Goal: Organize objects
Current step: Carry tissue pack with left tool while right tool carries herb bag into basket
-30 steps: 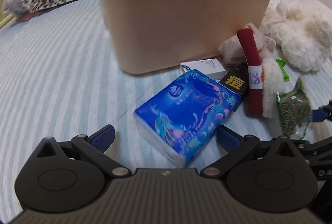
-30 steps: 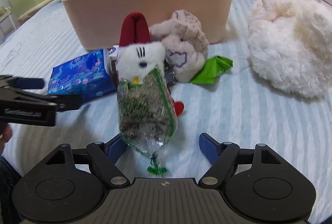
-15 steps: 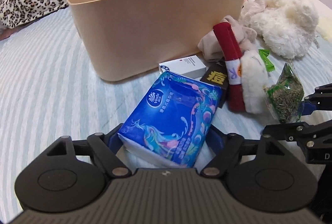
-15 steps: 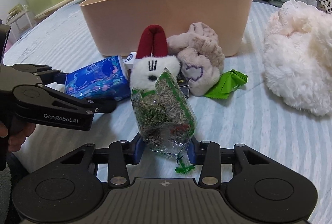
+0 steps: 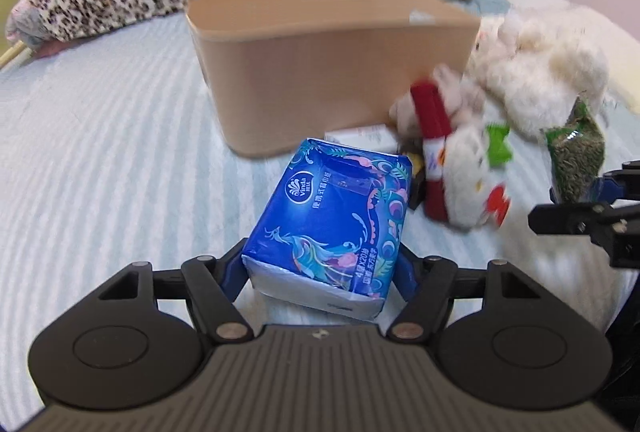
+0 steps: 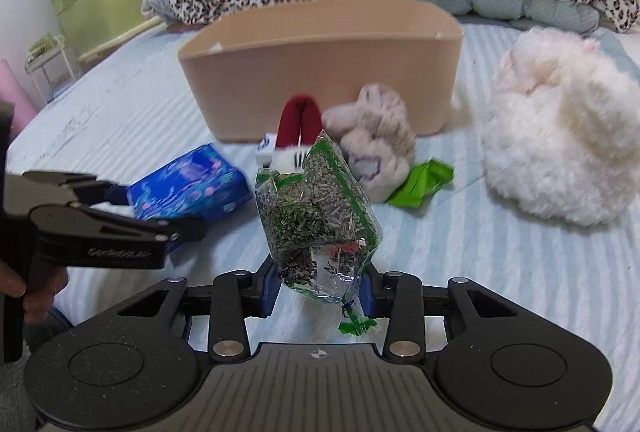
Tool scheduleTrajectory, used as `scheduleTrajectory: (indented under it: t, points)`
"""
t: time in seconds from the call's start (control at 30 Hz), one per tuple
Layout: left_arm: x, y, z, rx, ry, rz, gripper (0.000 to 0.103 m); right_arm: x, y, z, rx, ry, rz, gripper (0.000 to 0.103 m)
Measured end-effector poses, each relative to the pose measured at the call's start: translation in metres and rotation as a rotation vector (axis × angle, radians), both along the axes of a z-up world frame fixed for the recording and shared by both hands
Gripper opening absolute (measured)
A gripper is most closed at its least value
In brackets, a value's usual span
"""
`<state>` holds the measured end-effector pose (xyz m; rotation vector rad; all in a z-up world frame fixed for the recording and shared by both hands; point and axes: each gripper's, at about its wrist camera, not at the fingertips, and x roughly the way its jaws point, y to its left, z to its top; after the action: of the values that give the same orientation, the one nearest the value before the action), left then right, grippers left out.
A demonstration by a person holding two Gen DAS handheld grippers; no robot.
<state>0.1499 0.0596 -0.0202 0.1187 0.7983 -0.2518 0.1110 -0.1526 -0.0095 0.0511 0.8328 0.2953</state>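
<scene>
Your left gripper [image 5: 320, 268] clamps the tissue pack [image 5: 332, 220], your right gripper [image 6: 318, 290] the herb bag [image 6: 316, 207]. Lift both clear over the beige bin [image 6: 320, 71] rim before you let go.

**Hidden and blurred parts**

The tissue pack [image 5: 332, 228] covers the left gripper's fingers [image 5: 232, 272]. Motion blur smears the red-and-white plush [image 5: 452, 175] and beige bin [image 5: 332, 71]. The herb bag [image 6: 316, 220] hides most of that plush in the right view.

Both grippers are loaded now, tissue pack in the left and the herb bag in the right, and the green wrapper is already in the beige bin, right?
Not quite. The green wrapper lies on the bed in front of the beige bin, as the right wrist view shows. The left gripper does grip the tissue pack; the right gripper grips the herb bag.
</scene>
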Motion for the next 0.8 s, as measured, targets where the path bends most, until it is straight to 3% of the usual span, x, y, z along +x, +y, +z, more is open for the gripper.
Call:
scheduleTrajectory:
  t: [0.2, 0.43, 0.6, 0.8]
  points:
    - [0.0, 0.001, 0.046, 0.012, -0.127, 0.049, 0.072, 0.016, -0.015, 0.03, 0.019, -0.064, -0.031, 0.037]
    - [0.038, -0.014, 0.081, 0.025, -0.205, 0.068, 0.072, 0.056, -0.028, 0.068, 0.014, -0.167, -0.058, 0.037]
    - [0.076, -0.029, 0.087, 0.044, -0.228, 0.082, 0.072, 0.093, -0.032, 0.085, 0.016, -0.211, -0.06, 0.037]
    - [0.127, -0.039, 0.076, 0.051, -0.181, 0.135, 0.072, 0.139, -0.027, 0.088, 0.024, -0.215, -0.064, 0.037]
